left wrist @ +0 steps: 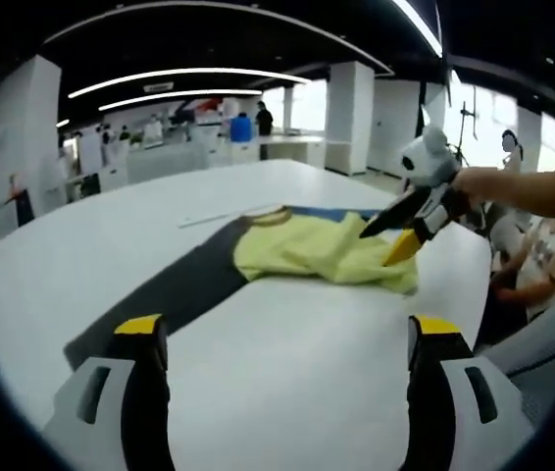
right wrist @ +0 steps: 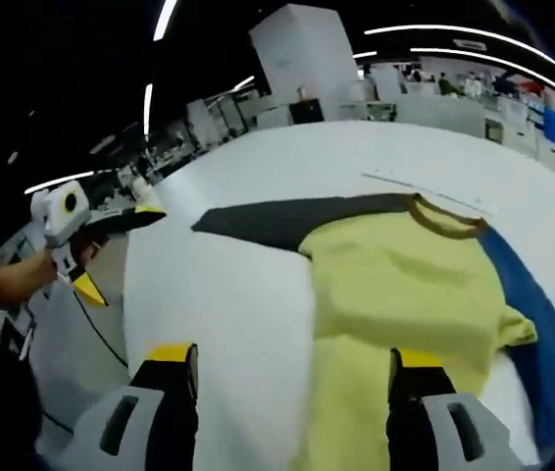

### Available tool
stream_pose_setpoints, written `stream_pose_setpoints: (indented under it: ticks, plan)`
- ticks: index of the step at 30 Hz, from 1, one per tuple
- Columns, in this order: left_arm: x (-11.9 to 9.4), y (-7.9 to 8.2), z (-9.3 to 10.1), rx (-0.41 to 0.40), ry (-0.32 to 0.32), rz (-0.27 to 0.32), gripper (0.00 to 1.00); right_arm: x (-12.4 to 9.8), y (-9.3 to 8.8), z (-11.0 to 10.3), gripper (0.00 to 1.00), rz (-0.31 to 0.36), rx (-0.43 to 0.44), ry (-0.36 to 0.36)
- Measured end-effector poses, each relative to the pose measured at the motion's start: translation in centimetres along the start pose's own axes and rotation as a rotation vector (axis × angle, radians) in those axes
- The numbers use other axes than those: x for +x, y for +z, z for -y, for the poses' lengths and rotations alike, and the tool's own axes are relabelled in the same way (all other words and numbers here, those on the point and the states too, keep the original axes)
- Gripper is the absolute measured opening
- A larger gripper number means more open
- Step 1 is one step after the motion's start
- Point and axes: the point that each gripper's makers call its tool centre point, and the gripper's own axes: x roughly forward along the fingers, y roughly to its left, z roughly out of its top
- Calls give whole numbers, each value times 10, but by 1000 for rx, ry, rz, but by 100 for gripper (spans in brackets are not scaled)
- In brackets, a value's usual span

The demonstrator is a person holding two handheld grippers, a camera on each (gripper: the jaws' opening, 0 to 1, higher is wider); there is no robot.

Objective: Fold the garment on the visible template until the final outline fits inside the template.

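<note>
A yellow garment with a brown collar lies crumpled on a flat template that is dark grey on one side and blue on the other. My left gripper hovers open over bare table, short of the template's grey end. My right gripper is open above the garment, with cloth lying under its right jaw. In the left gripper view the right gripper hangs from a hand over the garment's right edge, jaws spread. The left gripper shows off the table's left edge, jaws apart.
The white table is large and rounded; its edge runs close to my left gripper. A thin white strip lies beyond the collar. A person sits at the table's right side. Desks and pillars stand far behind.
</note>
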Motion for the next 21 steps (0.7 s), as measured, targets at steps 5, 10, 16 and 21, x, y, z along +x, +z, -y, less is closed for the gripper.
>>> stream_pose_setpoints:
  ticks: [5,10,16,21]
  plan:
    - [1,-1,2,-1,-8,-2,99,17,-11,1,64,-30,-31,-38]
    - [2,-2,3,-6,-10,-2,99,28,-17,8,50,-50,-78,-116]
    - [2,-2,4,-20,-15,10,99,36,-26,14,35,-79,-115,-175]
    - [0,11,9,-51,-39,88,99,37,-32,20,29,-115,-156,-235]
